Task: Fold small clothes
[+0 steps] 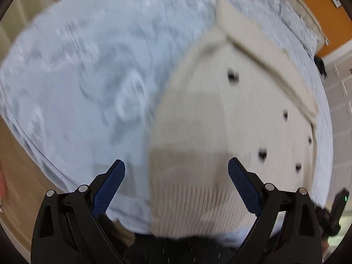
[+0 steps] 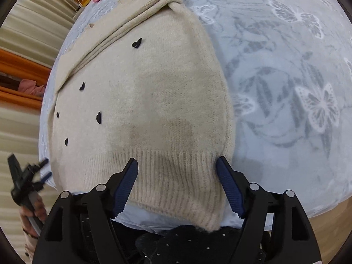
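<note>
Softly fuzzy cream sweater [image 2: 154, 92], ribbed hem, on butterfly-patterned bedspread [image 2: 286, 66].

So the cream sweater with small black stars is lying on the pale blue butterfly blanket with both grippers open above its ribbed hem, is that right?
Not quite: the right wrist view shows the cream sweater bears small black hearts, not stars. It does lie on the butterfly blanket, with the left gripper and right gripper open.

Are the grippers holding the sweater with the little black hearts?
No, nothing is held. The left gripper and the right gripper are both open above the ribbed hem of the sweater, which lies on the blanket.
</note>
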{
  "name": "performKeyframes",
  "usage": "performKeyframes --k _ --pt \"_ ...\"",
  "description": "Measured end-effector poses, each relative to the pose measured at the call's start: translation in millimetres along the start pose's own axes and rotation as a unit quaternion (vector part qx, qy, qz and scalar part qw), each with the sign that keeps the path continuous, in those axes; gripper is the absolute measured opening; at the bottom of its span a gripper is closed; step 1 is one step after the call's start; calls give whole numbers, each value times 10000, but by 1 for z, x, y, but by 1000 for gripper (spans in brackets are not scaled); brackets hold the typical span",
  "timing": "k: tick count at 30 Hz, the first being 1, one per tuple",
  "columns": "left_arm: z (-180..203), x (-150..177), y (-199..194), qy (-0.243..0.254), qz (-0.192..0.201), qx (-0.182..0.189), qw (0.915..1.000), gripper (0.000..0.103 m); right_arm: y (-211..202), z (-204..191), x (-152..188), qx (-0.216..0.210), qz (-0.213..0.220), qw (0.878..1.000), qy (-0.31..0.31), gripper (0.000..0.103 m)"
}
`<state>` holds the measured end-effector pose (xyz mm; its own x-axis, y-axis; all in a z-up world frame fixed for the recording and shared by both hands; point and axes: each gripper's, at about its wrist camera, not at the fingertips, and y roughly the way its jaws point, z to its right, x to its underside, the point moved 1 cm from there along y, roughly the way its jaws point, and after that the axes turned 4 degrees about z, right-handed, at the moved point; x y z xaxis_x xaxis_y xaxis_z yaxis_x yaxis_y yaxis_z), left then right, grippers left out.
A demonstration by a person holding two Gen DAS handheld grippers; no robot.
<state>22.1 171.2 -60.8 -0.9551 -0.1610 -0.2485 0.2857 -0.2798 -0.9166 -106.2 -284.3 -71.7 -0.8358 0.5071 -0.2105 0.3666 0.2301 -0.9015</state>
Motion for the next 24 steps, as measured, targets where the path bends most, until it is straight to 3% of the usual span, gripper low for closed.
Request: performKeyframes --k 2,5,6,7,8,9,10,11,13,16,19,24 --pt "3 11 10 -30 -205 163 9997 92 2 -4 1 60 -11 10000 -37 73" --pt "16 20 10 247 2 -20 9997 91 3 -7 3 10 -20 10000 -40 73" --pt "19 22 10 239 34 -46 9997 87 1 -4 5 -42 -13 10000 -3 73" --pt "21 24 9 271 71 -84 9996 72 0 -3 7 -121 -16 9999 2 70" --pt "23 24 9 324 64 -42 9994 53 0 -3 8 -147 -41 9999 -25 56" --pt "24 26 8 334 50 1 9994 44 2 -2 10 -170 -92 9998 -47 39" --pt "24 26 6 282 38 122 9995 20 5 0 12 -221 -157 9996 24 5" --pt "23 27 6 182 -33 327 9993 14 6 1 14 -333 -168 9992 143 6" --pt "19 27 -3 -56 -53 507 9987 13 -6 6 17 -608 87 9975 363 5" --pt "20 33 -39 -153 263 937 9951 12 -44 3 26 -1144 656 9902 451 5" --pt "27 41 -80 -2 582 1288 9900 12 -83 3 39 -1410 1033 9840 361 4" --pt "37 65 -134 253 834 1528 9844 12 -149 13 73 -1725 1442 9742 190 4"
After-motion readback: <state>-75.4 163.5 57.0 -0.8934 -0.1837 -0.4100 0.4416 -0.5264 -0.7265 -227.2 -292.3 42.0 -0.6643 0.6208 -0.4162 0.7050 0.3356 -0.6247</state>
